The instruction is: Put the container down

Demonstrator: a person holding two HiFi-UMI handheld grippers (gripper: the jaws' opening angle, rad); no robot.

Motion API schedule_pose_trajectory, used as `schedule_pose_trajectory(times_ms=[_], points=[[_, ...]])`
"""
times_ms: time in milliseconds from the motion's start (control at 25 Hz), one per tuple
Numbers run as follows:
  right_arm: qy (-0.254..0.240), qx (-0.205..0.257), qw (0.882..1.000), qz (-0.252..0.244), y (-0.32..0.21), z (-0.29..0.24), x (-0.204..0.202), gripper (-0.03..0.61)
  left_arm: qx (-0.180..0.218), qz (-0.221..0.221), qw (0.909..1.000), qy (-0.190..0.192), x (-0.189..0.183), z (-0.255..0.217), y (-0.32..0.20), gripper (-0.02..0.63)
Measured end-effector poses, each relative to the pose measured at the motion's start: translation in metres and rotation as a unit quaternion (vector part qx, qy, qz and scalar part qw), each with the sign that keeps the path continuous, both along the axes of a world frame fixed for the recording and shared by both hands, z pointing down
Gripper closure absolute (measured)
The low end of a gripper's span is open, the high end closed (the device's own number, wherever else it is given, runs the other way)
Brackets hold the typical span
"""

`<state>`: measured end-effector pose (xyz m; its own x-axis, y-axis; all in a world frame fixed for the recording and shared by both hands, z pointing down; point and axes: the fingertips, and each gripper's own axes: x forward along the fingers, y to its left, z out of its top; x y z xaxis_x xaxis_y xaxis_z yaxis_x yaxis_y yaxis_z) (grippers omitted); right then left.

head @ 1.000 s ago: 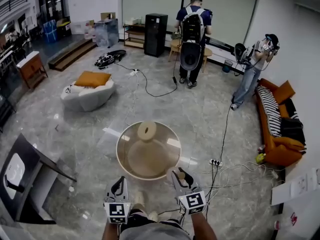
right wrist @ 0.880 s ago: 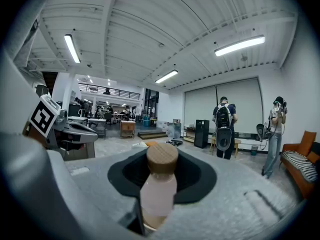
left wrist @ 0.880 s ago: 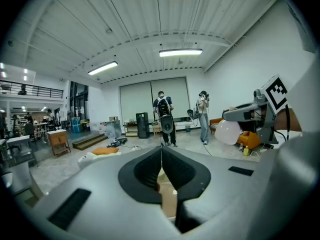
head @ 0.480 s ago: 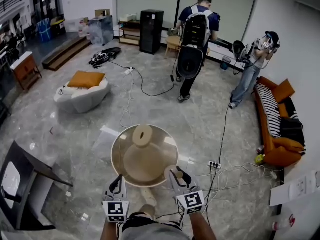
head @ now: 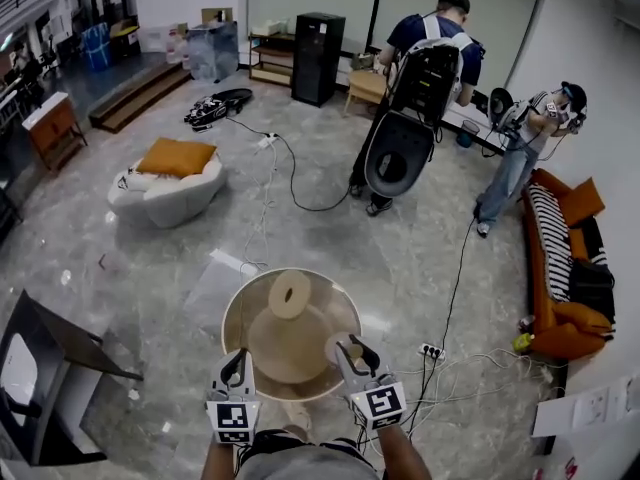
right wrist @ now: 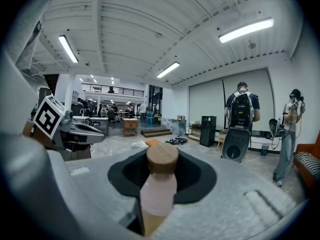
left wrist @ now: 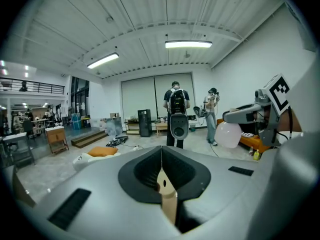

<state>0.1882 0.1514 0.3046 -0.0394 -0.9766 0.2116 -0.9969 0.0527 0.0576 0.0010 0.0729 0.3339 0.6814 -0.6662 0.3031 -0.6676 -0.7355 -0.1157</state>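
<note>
Tan, round, shallow translucent container (head: 290,333) held up over the grey stone floor (head: 150,258), just in front of the body, between both grippers. Not on any surface yet.

Step in hand, by judgement: carry phase, set-down not begun. No worktop under the container, only floor. Dark table (head: 60,338) near left, well apart. White power strip (head: 431,351) and loose cables (head: 470,353) on the floor to the near right, a trip and snag risk.

Next move calls for: picking a bare spot, lowering both sides level together, releasing only once the base rests.

Left gripper (head: 238,363): jaws almost together, clamped on a thin beige rim (left wrist: 167,194) with a small hole in it; most likely the container's near-left edge.

Right gripper (head: 350,348): jaws part-way apart, clamped on a pale pink cylinder (right wrist: 159,194) topped by a round wooden cap (right wrist: 162,159); looks like a stub at the container's near-right edge, though not certain. Second such wooden disc (head: 290,294) visible at the far side of the container.

Two people standing far right, well apart from the carry.
</note>
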Motion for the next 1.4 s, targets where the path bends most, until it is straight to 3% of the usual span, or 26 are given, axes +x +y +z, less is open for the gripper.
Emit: schedule_pose_trajectory(times_ms=[440,800,1200,1400], points=[[-0.003,-0.007,0.999,-0.052,-0.094,0.005,0.012,0.46,-0.007,-0.035,0.9993,-0.007,0.013,0.008,-0.068,0.594],[-0.012,-0.024,0.99,-0.137,-0.144,0.039,-0.045,0.46,-0.015,-0.095,0.9953,-0.005,-0.03,0.032,-0.082,0.594],[-0.01,-0.055,0.967,-0.247,-0.182,0.088,-0.103,0.46,-0.037,-0.179,0.9831,-0.004,-0.067,0.071,-0.091,0.594],[-0.006,-0.062,0.959,-0.275,-0.204,0.132,-0.12,0.46,-0.043,-0.205,0.9779,0.0,-0.08,0.112,-0.106,0.594]])
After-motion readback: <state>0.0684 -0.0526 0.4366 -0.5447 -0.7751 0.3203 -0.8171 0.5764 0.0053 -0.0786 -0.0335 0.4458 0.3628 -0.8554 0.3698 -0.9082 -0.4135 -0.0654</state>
